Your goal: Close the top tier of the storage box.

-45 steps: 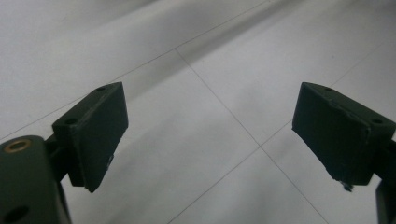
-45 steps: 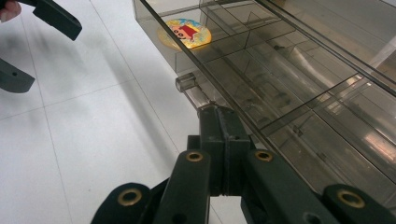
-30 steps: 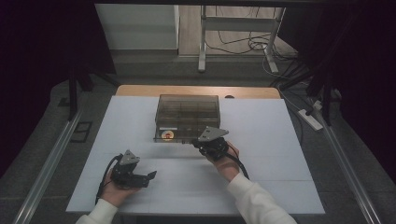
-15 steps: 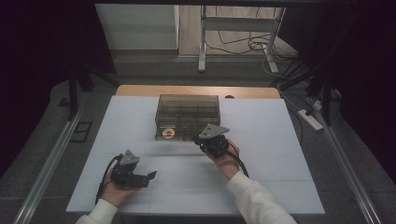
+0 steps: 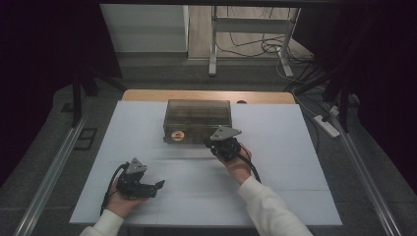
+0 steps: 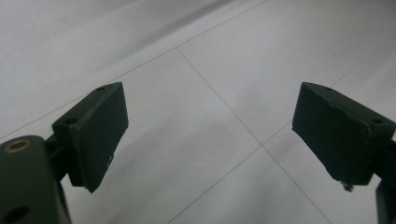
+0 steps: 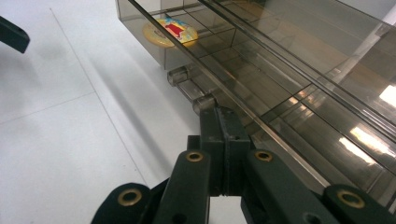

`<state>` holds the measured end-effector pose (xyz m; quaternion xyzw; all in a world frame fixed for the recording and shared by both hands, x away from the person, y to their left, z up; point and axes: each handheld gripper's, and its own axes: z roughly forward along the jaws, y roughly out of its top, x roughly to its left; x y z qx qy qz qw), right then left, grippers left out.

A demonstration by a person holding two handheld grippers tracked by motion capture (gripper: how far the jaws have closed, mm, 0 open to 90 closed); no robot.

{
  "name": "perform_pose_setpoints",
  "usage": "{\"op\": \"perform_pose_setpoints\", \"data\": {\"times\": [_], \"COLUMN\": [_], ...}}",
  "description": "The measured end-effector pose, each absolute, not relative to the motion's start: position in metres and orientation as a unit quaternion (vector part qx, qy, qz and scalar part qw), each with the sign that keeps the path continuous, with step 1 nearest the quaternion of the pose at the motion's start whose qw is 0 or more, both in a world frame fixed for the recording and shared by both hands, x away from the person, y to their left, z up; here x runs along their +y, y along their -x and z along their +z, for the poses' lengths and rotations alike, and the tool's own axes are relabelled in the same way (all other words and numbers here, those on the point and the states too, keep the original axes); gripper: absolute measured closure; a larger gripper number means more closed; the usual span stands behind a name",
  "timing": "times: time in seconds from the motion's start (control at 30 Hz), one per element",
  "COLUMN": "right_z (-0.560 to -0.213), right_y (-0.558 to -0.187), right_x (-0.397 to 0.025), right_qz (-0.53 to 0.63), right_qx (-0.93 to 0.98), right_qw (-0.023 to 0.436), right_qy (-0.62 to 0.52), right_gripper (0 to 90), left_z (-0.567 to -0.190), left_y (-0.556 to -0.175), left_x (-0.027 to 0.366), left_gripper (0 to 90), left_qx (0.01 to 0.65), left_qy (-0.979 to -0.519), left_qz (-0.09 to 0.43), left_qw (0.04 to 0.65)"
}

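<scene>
A smoky, see-through plastic box point(image 5: 198, 120) with inner dividers and a round yellow-and-red sticker point(image 5: 178, 134) on its front wall is seen near the far edge of the tabletop point(image 5: 295, 147). The right claw point(image 7: 223, 140) is held together at its front rim. The left claw point(image 6: 210, 135) is held apart near the tabletop's near edge.

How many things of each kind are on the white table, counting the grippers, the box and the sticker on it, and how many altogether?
Grippers: 2, the left gripper with jaws apart and the right gripper with jaws together at the box's front edge.
Smoky clear plastic box: 1.
Round sticker on the box: 1.
Total: 4.
</scene>
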<state>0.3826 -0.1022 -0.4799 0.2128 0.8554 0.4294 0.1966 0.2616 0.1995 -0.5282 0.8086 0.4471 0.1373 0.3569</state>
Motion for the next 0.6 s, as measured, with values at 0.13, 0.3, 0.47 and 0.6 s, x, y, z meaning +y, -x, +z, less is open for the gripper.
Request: {"op": "perform_pose_setpoints", "data": {"times": [0.13,0.3,0.47,0.6], "right_z": [-0.481,-0.481,-0.482,-0.483], "right_y": [-0.386,-0.39,-0.394,-0.397], "right_x": [-0.103,-0.105,-0.106,-0.108], "right_qz": [0.429,0.432,0.431,0.431], "right_qx": [0.854,0.852,0.852,0.851], "right_qw": [0.198,0.199,0.2,0.2], "right_qy": [-0.217,-0.219,-0.22,-0.223], "right_gripper": [89.2,89.2,89.2,89.2], "left_z": [-0.528,-0.528,-0.528,-0.528], "left_y": [-0.262,-0.262,-0.262,-0.261], "left_x": [0.199,0.199,0.199,0.199], "left_gripper": [11.0,11.0,11.0,11.0], "left_qx": [0.447,0.447,0.446,0.446], "left_qy": [-0.809,-0.809,-0.809,-0.809], "left_qz": [0.137,0.138,0.138,0.138], "left_qw": [0.357,0.357,0.356,0.357]}}
